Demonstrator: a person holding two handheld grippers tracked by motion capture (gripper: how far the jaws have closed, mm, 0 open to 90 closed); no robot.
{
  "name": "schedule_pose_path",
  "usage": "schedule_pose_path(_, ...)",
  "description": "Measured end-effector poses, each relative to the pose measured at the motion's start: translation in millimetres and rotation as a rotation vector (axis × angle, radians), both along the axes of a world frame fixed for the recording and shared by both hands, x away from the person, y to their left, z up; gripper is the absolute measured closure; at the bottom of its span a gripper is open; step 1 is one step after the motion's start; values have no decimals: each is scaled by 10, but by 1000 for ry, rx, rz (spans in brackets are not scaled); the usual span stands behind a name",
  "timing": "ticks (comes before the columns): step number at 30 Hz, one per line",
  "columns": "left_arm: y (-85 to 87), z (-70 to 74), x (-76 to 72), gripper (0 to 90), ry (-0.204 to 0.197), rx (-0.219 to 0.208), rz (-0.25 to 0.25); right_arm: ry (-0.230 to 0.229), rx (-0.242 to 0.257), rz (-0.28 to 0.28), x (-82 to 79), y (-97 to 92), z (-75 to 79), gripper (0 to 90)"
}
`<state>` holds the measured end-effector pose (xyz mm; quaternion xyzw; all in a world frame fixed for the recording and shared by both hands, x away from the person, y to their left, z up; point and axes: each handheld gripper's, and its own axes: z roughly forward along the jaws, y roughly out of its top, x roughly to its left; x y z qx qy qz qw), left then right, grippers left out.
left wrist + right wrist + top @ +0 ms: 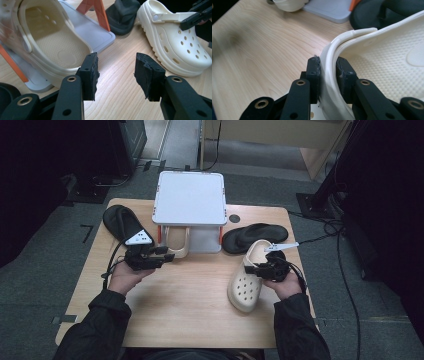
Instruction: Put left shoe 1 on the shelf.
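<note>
A cream clog (245,287) lies on the right of the wooden table (190,315), toe toward me. My right gripper (255,269) is shut on its side wall near the heel opening; in the right gripper view both pads (314,75) squeeze the cream rim (352,35). A second cream clog (176,245) sits on the lower tray of a white rack (190,197). My left gripper (167,256) hovers just in front of that clog (50,42), jaws open with bare tabletop between them (116,75).
Two black slippers lie on the table: one at the back left (120,222), one right of the rack (255,236). The rack has orange side supports (96,10) and a grey base (100,35). Cables trail off the table's right side (330,227).
</note>
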<state>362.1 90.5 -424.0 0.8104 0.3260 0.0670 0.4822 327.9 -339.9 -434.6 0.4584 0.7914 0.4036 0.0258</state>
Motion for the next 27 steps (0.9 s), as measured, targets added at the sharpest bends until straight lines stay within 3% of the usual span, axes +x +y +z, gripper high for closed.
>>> schedule_pose_path(7,-33,22,-27,537,-7,-2,-8,27,51,36,-22,333,52,753)
schedule_pose_path(10,-50,25,-36,538,-5,-6,-10,26,53,54,-18,441,35,752)
schedule_pose_path(13,-85,18,-48,538,-3,-1,-21,26,49,95,-17,673,0,751)
schedule_pose_path(17,-100,8,-51,538,3,-1,-27,54,59,110,-7,851,-56,750)
schedule_pose_path(21,-95,-8,-46,538,4,0,-26,51,38,92,8,912,-83,730)
schedule_pose_path(23,-90,-13,-41,538,6,-1,-25,47,51,93,7,898,-95,711)
schedule_pose_path(27,-87,-8,-45,537,3,-1,-22,-15,57,90,-26,874,-78,603)
